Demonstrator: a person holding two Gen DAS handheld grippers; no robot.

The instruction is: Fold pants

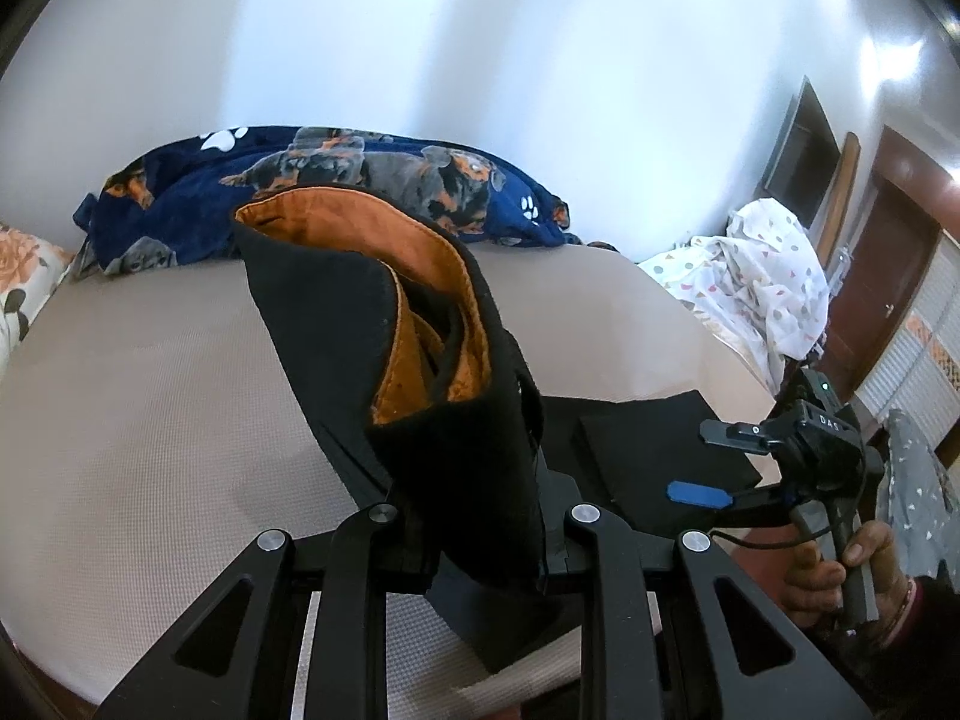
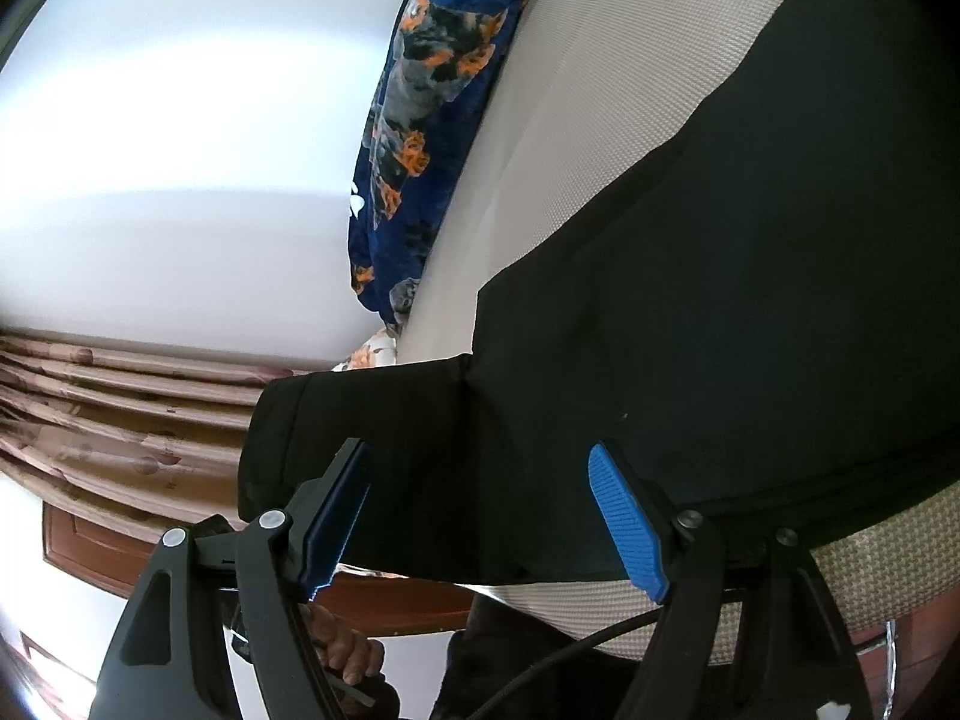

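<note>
On the beige mattress (image 1: 150, 420), my left gripper (image 1: 480, 534) clamps the black pants (image 1: 456, 450) at the orange-lined waistband, lifting it to fold; my right gripper (image 2: 480, 516) gapes, straddling the flat fabric.

Black pants (image 1: 456, 468) with an orange inner lining (image 1: 438, 276) lay partly on a beige textured mattress. In the left wrist view, the waistband end stood lifted off the surface, bunched and gaping open so the orange lining showed inside its rim. In the right wrist view, the rest of the black fabric (image 2: 750, 276) spread flat and smooth across the mattress, with one part (image 2: 384, 438) reaching out past the mattress edge.
</note>
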